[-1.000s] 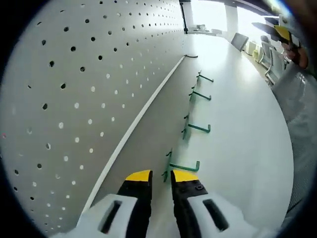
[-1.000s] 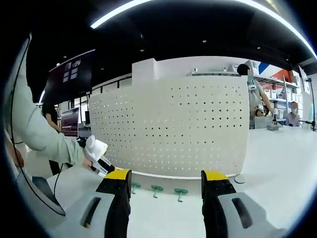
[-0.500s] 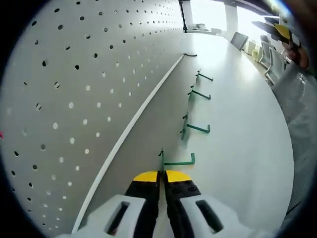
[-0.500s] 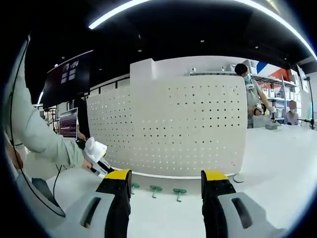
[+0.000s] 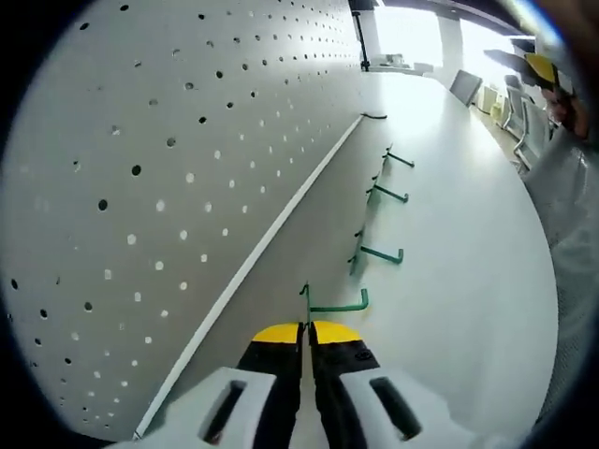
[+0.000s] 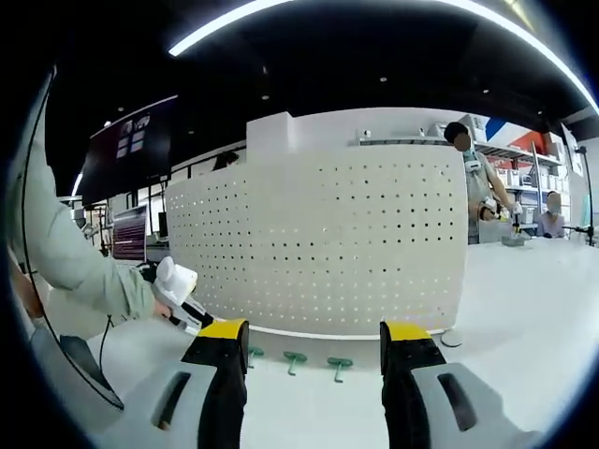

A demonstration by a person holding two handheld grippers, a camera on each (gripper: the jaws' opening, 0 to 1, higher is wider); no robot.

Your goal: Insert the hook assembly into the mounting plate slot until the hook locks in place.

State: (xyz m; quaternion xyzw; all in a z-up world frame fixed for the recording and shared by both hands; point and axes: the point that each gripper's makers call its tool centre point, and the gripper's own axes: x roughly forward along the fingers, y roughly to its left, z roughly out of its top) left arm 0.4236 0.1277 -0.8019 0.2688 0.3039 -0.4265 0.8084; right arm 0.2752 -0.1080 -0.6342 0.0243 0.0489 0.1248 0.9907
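Pegboard fills 9–12 o'clock of your left gripper view; white surface runs to 1 o'clock. Three green hooks lie in a row at 12. Your left hand-held gripper, apart a second ago, is now clamped on the nearest green hook — grasp made, insertion next. Right hand-held gripper stays apart, idle.

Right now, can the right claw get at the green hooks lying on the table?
Probably yes: the right claw is open, and the green hooks lie ahead on the table, nothing between.
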